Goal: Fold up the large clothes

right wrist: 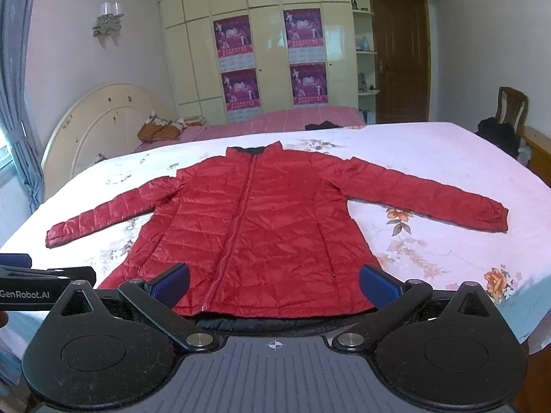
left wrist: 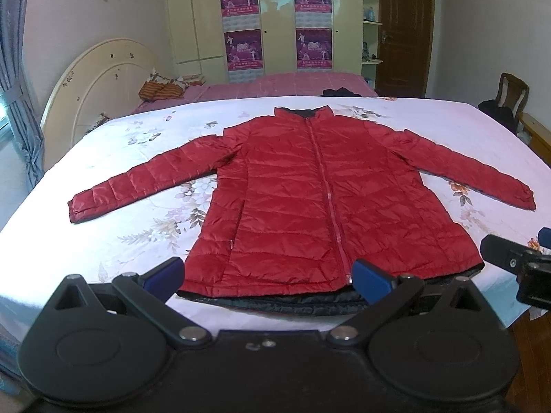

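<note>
Both the left hand-held gripper [left wrist: 268, 273] and right hand-held gripper [right wrist: 274, 284] gape wide and empty before the red puffer jacket [left wrist: 310, 199]; its slick shell may slip from a shallow pinch.

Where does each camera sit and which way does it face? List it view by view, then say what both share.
Left wrist: on the left gripper near the bed's foot, facing the red puffer jacket's hem; own open jaws show, with the right gripper at the right edge.
Right wrist: on the right gripper, further right, same heading; own open jaws show, with the left gripper at the left edge.
Shared: jacket, floral bedsheet, wardrobe, brown door.
</note>
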Available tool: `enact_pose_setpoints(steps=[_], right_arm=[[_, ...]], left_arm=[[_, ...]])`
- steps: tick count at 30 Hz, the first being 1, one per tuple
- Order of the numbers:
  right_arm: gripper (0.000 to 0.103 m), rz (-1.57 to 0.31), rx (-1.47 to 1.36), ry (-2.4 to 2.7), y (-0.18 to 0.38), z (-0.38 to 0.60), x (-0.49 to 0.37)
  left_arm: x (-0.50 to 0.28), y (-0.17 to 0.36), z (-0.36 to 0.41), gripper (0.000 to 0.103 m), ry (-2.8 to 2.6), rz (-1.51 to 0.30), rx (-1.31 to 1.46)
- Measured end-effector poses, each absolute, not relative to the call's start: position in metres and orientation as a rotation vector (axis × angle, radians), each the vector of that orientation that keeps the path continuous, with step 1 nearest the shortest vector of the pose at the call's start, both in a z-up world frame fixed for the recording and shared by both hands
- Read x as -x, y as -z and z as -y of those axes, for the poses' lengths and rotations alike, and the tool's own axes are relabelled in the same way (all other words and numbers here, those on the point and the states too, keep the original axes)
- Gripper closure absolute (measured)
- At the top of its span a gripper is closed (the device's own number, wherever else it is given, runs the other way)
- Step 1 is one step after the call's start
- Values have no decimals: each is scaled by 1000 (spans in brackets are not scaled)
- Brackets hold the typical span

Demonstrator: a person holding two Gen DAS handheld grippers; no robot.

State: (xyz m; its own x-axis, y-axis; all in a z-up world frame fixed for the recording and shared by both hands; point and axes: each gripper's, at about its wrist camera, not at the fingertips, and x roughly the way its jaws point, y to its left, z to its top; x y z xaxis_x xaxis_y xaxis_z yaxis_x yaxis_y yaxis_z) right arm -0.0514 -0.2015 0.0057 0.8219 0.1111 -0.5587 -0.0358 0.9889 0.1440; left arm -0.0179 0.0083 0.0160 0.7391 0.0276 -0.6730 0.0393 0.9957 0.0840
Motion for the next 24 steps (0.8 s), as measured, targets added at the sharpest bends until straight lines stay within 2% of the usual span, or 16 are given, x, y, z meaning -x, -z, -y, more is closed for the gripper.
enact_pose_setpoints(steps=[24], right_arm=[[0,-610,-129,-74,-2,202,47]], left_arm=[[14,-17,-13,0,-7,-743,-88]])
